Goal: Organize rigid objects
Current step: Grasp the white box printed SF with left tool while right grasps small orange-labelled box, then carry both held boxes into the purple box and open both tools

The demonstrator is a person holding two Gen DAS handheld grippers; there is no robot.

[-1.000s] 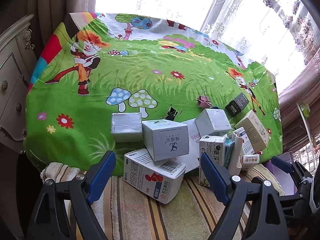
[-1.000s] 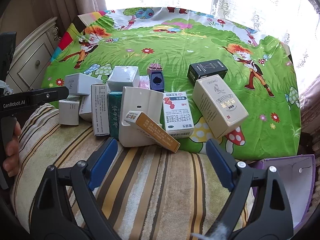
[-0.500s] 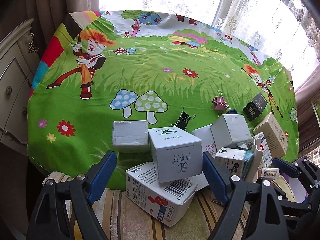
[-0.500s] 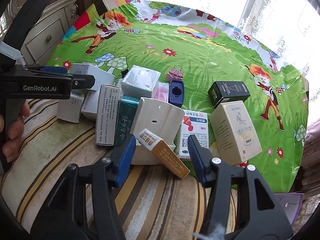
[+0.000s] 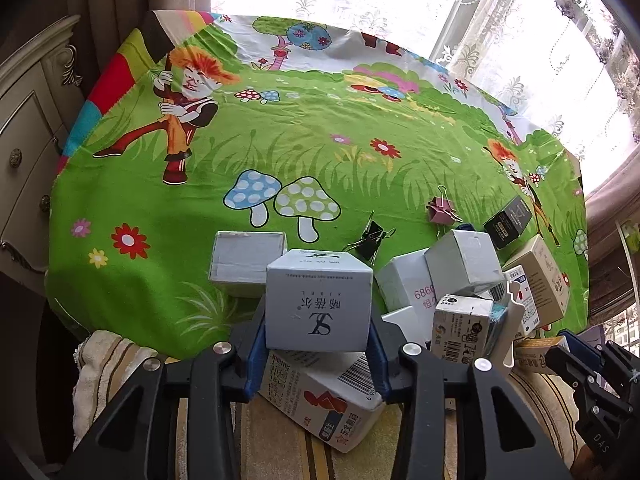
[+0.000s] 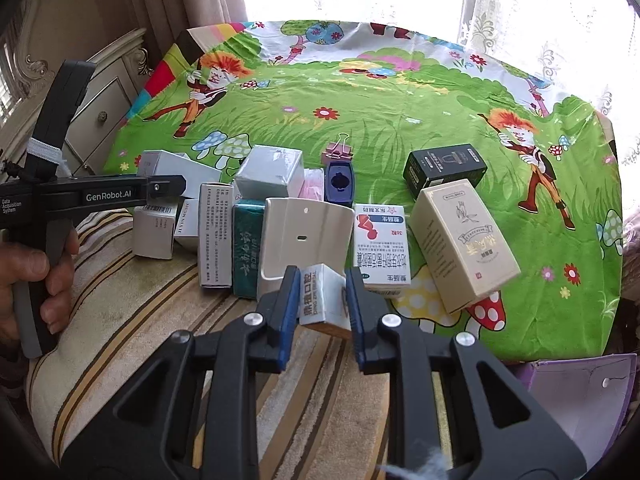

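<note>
My left gripper [image 5: 318, 340] has its jaws closing on a pale blue-white carton [image 5: 318, 304] printed "SL"; both blue pads touch its sides. The carton rests tilted on a red-and-white medicine box [image 5: 320, 400]. In the right wrist view my right gripper [image 6: 322, 278] is closing on a small orange-and-white box [image 6: 322, 300], pads against both sides, just in front of a white plastic holder [image 6: 300, 236]. A hand [image 6: 36, 264] holds the left gripper [image 6: 168, 188] at that view's left edge. The right gripper [image 5: 568, 344] shows at the left wrist view's lower right.
Several cartons crowd the near edge of the green cartoon cloth [image 5: 280, 140]: a beige box [image 6: 464, 244], a black box [image 6: 444, 168], a green box [image 6: 248, 252]. Pink [image 5: 442, 210] and black [image 5: 370, 236] binder clips lie behind. Striped towel [image 6: 140, 300] in front, purple folder [image 6: 580, 392] right, dresser [image 5: 24, 140] left.
Both grippers went from wide open to closed around a box: the left around the "SL" carton, the right around the small orange-and-white box, which now stands more upright.
</note>
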